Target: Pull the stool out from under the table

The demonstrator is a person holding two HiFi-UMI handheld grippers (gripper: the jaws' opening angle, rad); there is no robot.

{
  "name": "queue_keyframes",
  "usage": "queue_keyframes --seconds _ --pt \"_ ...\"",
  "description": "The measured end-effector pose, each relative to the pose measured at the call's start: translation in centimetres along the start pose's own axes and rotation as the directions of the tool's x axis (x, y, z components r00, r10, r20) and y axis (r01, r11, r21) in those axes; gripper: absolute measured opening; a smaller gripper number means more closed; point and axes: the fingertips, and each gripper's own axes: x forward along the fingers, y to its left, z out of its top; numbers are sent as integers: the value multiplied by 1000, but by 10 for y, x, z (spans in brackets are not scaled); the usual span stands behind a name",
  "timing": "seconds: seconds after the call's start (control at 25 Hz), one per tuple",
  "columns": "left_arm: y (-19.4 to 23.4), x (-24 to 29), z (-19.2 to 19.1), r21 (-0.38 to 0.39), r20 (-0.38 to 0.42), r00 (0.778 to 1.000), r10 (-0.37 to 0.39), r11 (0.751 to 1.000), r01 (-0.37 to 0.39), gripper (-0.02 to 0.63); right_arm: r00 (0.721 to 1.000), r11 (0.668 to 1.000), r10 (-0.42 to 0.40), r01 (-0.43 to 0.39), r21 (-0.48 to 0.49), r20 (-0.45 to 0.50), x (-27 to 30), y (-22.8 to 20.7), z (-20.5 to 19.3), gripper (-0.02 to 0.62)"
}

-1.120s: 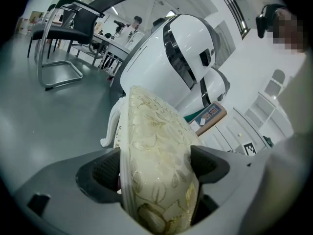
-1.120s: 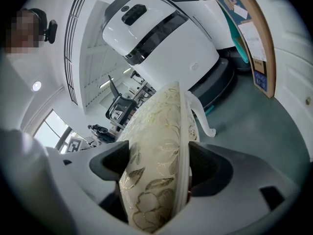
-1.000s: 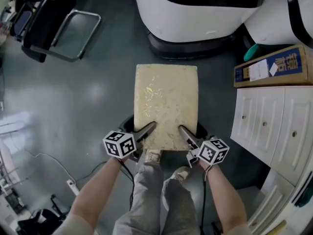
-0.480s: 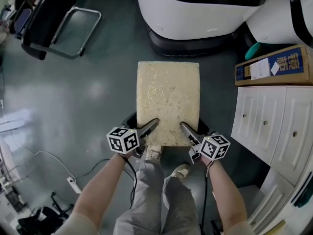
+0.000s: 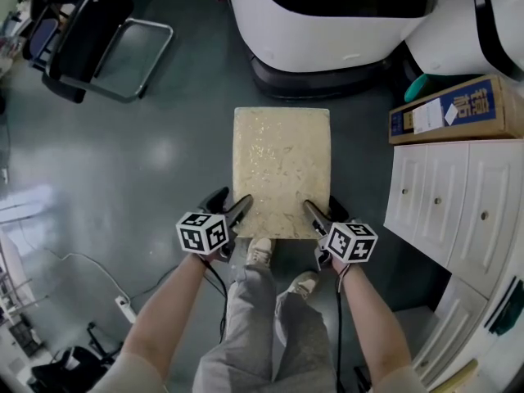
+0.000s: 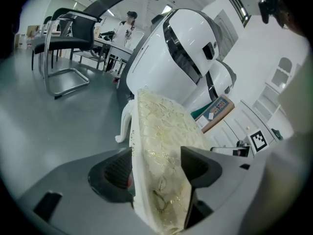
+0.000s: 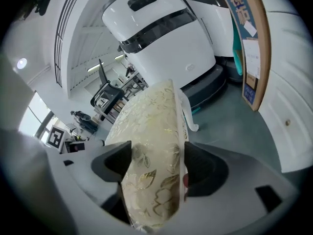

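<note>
Down by the person's feet, the left claw (image 5: pixel 232 204) has just been closing and pinches the near left corner of the stool (image 5: pixel 281 166); the right claw (image 5: pixel 324 214) pinches the near right corner. The stool stands on the dark floor (image 5: pixel 164 162); a big white machine (image 5: pixel 327 23) sits behind it.

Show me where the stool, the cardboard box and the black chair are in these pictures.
stool (image 5: pixel 281 170): head view, middle of its patterned seat cushion.
cardboard box (image 5: pixel 481 105): head view, on its blue printed side.
black chair (image 5: pixel 86 35): head view, on its black seat.
</note>
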Motion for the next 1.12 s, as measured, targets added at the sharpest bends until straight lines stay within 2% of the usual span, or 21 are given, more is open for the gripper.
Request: queue_keyframes --seconds 0.08,0.16,0.2,0.24,0.32,0.4,0.56,0.68,0.88,1.12 --pt "0 -9 4 -1 2 1000 20 1000 -20 314 999 998 -45 44 42 20 -10 -1 5 267" --pt "-4 -20 8 3 2 999 34 999 -34 240 996 994 -77 74 75 41 -23 0 13 205" --pt "-7 -25 11 7 2 999 34 999 -35 203 995 995 -86 83 57 56 -32 5 19 142" --pt "-12 -30 15 13 2 999 32 999 -32 198 993 996 -93 93 10 68 -40 13 26 129" --pt "-20 -40 24 30 0 1000 27 999 -27 191 991 988 -103 111 -104 88 -56 36 39 110" --pt "-31 -52 34 56 -5 1000 18 998 -17 180 987 979 -109 126 -158 114 -74 59 53 98" --pt "-52 -75 61 67 -14 999 -31 997 32 154 979 968 -108 143 -207 175 -109 99 86 72" --pt "-69 -98 88 115 -7 999 -49 992 49 116 973 955 -101 154 -255 207 -135 127 113 52" --pt "-98 -144 142 115 66 996 -52 992 44 70 954 947 -48 138 -290 297 -189 176 164 29" --pt "-136 -194 199 206 112 990 -81 977 57 34 932 932 -11 141 -334 363 -248 234 219 23"
